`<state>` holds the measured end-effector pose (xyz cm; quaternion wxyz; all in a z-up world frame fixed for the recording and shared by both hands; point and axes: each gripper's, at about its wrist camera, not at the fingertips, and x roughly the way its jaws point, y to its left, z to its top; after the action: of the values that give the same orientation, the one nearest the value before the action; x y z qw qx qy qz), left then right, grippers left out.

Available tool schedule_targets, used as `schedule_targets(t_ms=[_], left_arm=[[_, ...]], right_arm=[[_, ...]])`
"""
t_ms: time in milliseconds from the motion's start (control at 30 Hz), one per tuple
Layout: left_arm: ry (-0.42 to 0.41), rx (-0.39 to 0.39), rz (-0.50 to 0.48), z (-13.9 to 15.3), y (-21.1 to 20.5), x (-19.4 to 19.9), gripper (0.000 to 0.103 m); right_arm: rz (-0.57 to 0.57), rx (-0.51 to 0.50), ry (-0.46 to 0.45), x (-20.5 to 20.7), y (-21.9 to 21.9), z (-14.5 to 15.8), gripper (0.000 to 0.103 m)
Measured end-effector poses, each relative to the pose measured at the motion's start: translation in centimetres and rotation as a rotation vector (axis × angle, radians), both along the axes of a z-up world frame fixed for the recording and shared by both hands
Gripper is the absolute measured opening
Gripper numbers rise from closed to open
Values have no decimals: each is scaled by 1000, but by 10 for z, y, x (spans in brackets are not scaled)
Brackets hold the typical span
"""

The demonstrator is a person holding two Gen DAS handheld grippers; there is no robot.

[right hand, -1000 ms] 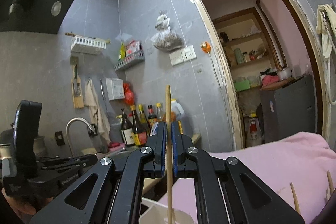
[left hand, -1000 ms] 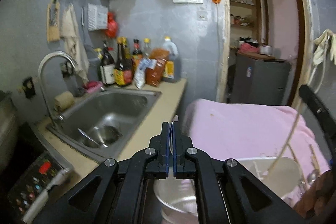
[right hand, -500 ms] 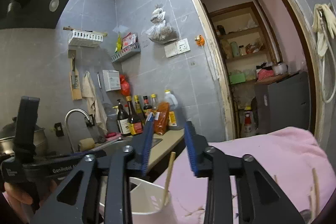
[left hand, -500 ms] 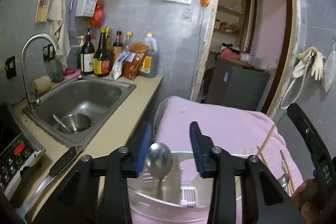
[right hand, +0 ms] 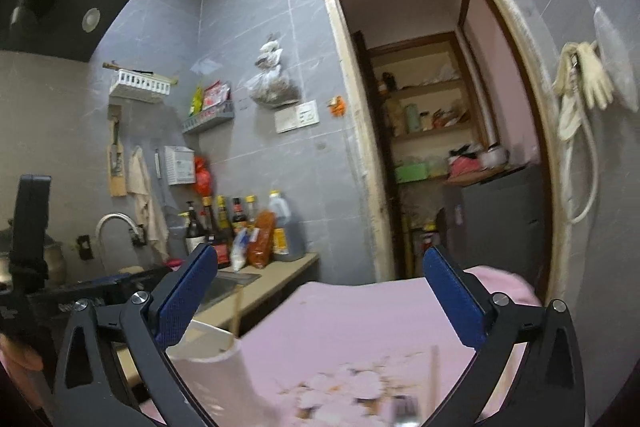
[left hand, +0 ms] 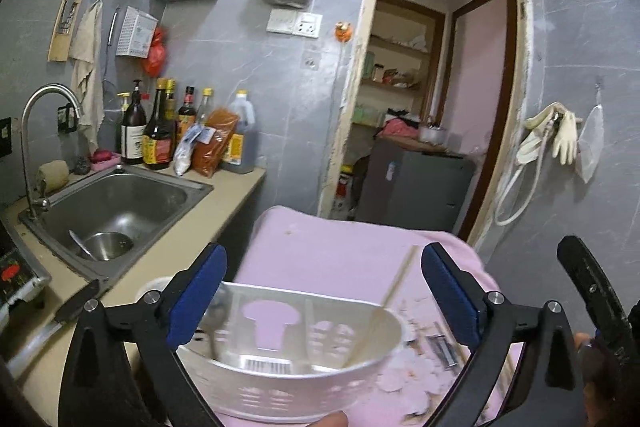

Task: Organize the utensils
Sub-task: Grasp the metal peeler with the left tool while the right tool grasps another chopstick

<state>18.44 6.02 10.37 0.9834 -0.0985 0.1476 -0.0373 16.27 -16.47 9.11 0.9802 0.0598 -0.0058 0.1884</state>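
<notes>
Now white slotted utensil holder (left hand: pixel 296 379), spoon (left hand: pixel 212 323), chopstick (left hand: pixel 394 281) upright inside.

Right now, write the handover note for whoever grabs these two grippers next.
Left gripper: jaws have just been opening, nothing held.
Right gripper: the same, wide open and empty.
White holder sits on the pink cloth; a spoon and a chopstick stand in it.
Left to do: more utensils lie on the cloth right of the holder; blurred, count unclear.
</notes>
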Motion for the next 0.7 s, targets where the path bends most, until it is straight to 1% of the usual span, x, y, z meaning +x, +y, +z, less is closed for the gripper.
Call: schedule_targets(t_ms=[167, 300, 467, 567, 700], left_arm=[[-31, -1, -30, -1, -26, -11, 99], [-32, 35, -60, -7, -50, -17, 100], [5, 95, -122, -21, -82, -17, 100], [41, 132, -156, -33, -100, -15, 100], [117, 160, -189, -51, -116, -5, 100]], right_arm=[[-74, -47, 0, -13, -30, -4, 103], [-142, -79, 0, -23, -50, -8, 103], [-238, -124, 14, -28, -76, -16, 103], [-274, -137, 31, -28, -91, -23, 103], [-309, -155, 68, -25, -105, -30, 103]])
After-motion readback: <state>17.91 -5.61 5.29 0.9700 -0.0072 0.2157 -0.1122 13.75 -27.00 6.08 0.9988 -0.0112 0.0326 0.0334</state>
